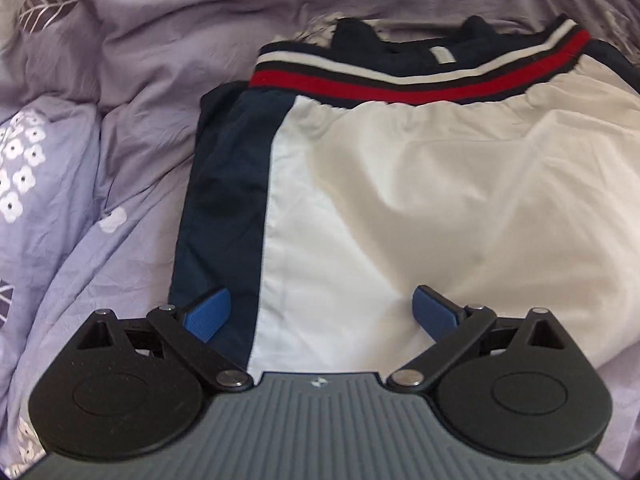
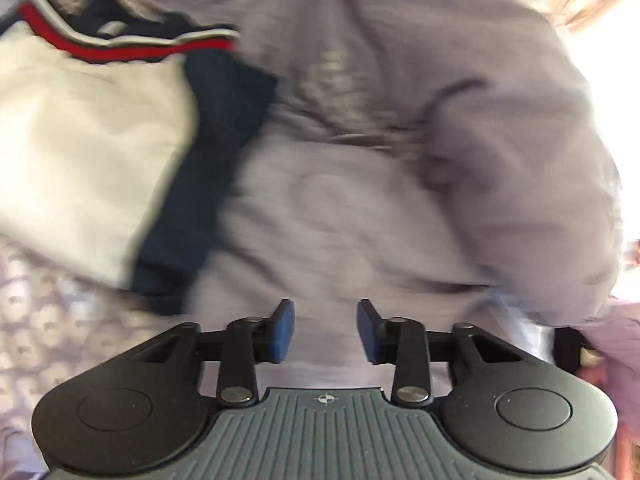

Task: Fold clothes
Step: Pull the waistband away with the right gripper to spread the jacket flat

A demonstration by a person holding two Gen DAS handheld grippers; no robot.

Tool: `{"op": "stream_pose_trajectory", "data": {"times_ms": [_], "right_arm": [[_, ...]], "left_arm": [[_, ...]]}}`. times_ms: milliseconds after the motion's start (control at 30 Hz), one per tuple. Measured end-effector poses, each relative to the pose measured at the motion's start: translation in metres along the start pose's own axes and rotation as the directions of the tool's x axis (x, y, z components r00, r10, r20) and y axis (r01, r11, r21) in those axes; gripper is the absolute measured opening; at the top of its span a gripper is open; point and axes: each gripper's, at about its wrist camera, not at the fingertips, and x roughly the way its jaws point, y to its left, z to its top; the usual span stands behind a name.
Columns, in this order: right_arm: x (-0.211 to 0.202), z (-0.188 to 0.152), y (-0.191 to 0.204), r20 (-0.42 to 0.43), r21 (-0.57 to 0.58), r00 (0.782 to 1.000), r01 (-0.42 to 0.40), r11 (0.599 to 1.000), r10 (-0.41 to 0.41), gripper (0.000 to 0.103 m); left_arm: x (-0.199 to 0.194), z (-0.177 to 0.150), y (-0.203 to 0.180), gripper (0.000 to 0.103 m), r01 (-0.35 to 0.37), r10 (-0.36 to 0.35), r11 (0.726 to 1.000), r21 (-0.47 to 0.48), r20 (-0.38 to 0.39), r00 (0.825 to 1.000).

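A folded white and navy jacket (image 1: 400,184) with a red, white and dark striped knit band (image 1: 400,76) lies flat on the lilac bedding. My left gripper (image 1: 322,312) hovers over its near edge with the blue pads spread wide and nothing between them. In the blurred right wrist view the same jacket (image 2: 88,140) lies to the upper left. My right gripper (image 2: 326,330) is over bare bedding to the right of the jacket's navy side, its pads a small gap apart with nothing between them.
Rumpled lilac bedding (image 1: 140,100) with white flower prints (image 1: 20,176) surrounds the jacket. A raised fold of the bedding (image 2: 500,180) bulges at the right. Bright light washes out the far right edge (image 2: 608,80).
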Motion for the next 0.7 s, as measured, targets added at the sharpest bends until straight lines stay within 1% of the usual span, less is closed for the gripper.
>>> {"op": "stream_pose_trajectory", "data": {"times_ms": [33, 67, 100, 133, 200, 233, 267, 300, 367, 433, 467, 500, 533, 567, 600, 633, 667, 700], "right_arm": [[-0.006, 0.004, -0.007, 0.035, 0.061, 0.997, -0.070, 0.996, 0.068, 0.036], [-0.010, 0.010, -0.011, 0.090, 0.129, 0.981, -0.185, 0.974, 0.174, 0.036], [-0.013, 0.018, -0.012, 0.144, 0.181, 0.954, -0.287, 0.941, 0.264, 0.036], [-0.014, 0.028, -0.006, 0.193, 0.201, 0.925, -0.363, 0.910, 0.326, 0.036], [-0.011, 0.052, 0.028, 0.259, 0.131, 0.887, -0.425, 0.896, 0.383, 0.036], [-0.006, 0.063, 0.047, 0.280, 0.091, 0.874, -0.436, 0.895, 0.398, 0.036], [0.002, 0.074, 0.066, 0.293, 0.054, 0.867, -0.437, 0.898, 0.404, 0.036], [0.012, 0.085, 0.083, 0.296, 0.038, 0.866, -0.432, 0.901, 0.403, 0.036], [0.036, 0.102, 0.104, 0.273, 0.055, 0.882, -0.412, 0.909, 0.384, 0.039], [0.065, 0.111, 0.104, 0.218, 0.094, 0.922, -0.346, 0.934, 0.319, 0.039], [0.077, 0.113, 0.096, 0.192, 0.135, 0.937, -0.319, 0.938, 0.291, 0.039], [0.086, 0.114, 0.083, 0.169, 0.196, 0.947, -0.304, 0.932, 0.273, 0.034], [0.096, 0.114, 0.070, 0.145, 0.256, 0.956, -0.286, 0.924, 0.256, 0.026], [0.100, 0.116, 0.059, 0.128, 0.325, 0.959, -0.282, 0.903, 0.253, 0.023], [0.095, 0.119, 0.053, 0.127, 0.376, 0.958, -0.285, 0.882, 0.256, 0.024], [0.086, 0.122, 0.056, 0.143, 0.371, 0.957, -0.287, 0.883, 0.251, 0.030], [0.074, 0.126, 0.066, 0.168, 0.324, 0.949, -0.308, 0.895, 0.266, 0.032], [0.063, 0.131, 0.080, 0.191, 0.261, 0.935, -0.342, 0.903, 0.299, 0.035]], "left_arm": [[0.000, -0.002, -0.001, 0.102, -0.006, 0.006, 1.000, -0.002, 0.007, 1.000], [0.000, -0.004, -0.003, 0.102, -0.011, 0.011, 1.000, -0.002, 0.015, 1.000], [0.000, -0.007, -0.005, 0.102, -0.017, 0.017, 1.000, -0.002, 0.023, 1.000], [-0.002, -0.008, -0.008, 0.102, -0.029, 0.029, 1.000, 0.008, 0.034, 0.999], [-0.005, -0.009, -0.013, 0.102, -0.053, 0.050, 0.998, 0.043, 0.059, 0.997], [-0.006, -0.010, -0.015, 0.102, -0.062, 0.058, 0.996, 0.058, 0.072, 0.996], [-0.006, -0.011, -0.013, 0.102, -0.067, 0.062, 0.996, 0.065, 0.084, 0.995], [-0.006, -0.012, -0.013, 0.102, -0.066, 0.060, 0.996, 0.065, 0.095, 0.994], [-0.006, -0.015, -0.008, 0.102, -0.049, 0.042, 0.997, 0.060, 0.115, 0.993], [-0.005, -0.017, -0.002, 0.103, -0.021, 0.013, 0.998, 0.061, 0.129, 0.992], [-0.005, -0.017, 0.001, 0.103, -0.006, -0.001, 0.998, 0.057, 0.130, 0.992], [-0.004, -0.017, 0.004, 0.103, 0.008, -0.015, 0.999, 0.053, 0.130, 0.991], [-0.003, -0.016, 0.007, 0.103, 0.019, -0.024, 0.999, 0.044, 0.125, 0.992], [-0.002, -0.014, 0.009, 0.103, 0.029, -0.033, 0.999, 0.035, 0.119, 0.992], [-0.001, -0.013, 0.011, 0.103, 0.036, -0.039, 0.999, 0.031, 0.111, 0.993], [-0.001, -0.012, 0.012, 0.103, 0.038, -0.041, 0.999, 0.026, 0.105, 0.994], [-0.001, -0.011, 0.012, 0.103, 0.040, -0.042, 0.999, 0.024, 0.099, 0.994], [-0.002, -0.010, 0.013, 0.103, 0.041, -0.043, 0.999, 0.023, 0.092, 0.995]]}}
